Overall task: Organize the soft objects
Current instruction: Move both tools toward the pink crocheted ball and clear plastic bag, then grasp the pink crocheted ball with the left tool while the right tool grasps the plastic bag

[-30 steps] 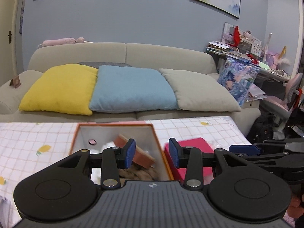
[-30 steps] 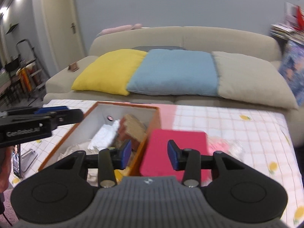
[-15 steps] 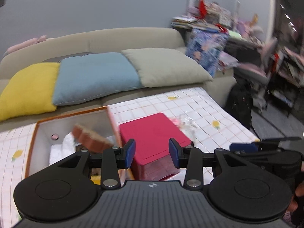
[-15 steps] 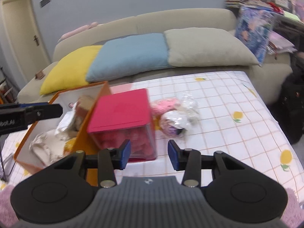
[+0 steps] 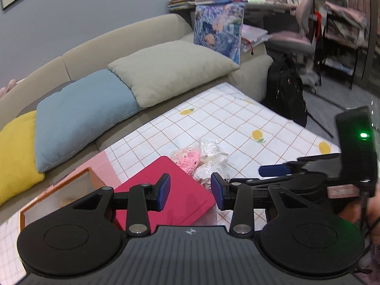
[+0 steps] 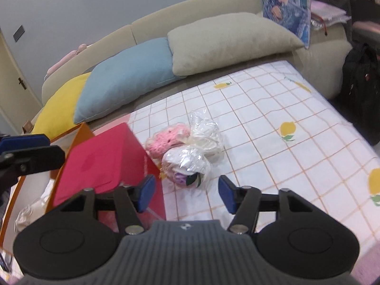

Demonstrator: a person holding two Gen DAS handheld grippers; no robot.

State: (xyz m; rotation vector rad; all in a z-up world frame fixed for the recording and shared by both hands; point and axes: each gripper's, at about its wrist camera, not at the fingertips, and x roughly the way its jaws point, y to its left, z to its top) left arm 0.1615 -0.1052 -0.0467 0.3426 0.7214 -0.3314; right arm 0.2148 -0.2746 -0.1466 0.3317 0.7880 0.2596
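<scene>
Right gripper (image 6: 187,194) opening, empty; wrapped soft bundles (image 6: 187,147) just ahead, beside red box (image 6: 104,159); left gripper (image 5: 190,191) half-open, empty

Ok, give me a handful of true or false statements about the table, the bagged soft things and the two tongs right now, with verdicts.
1. Three plastic-wrapped soft items lie together on the checked tablecloth. True.
2. The right tongs are clamped on the pink knitted item. False: their jaws are opening and nothing is between them.
3. The red box stands beside the orange box. True.
4. The left tongs hold a bag. False: they are empty and apart.
5. The blue cushion lies on the table. False: it rests on the sofa.
</scene>
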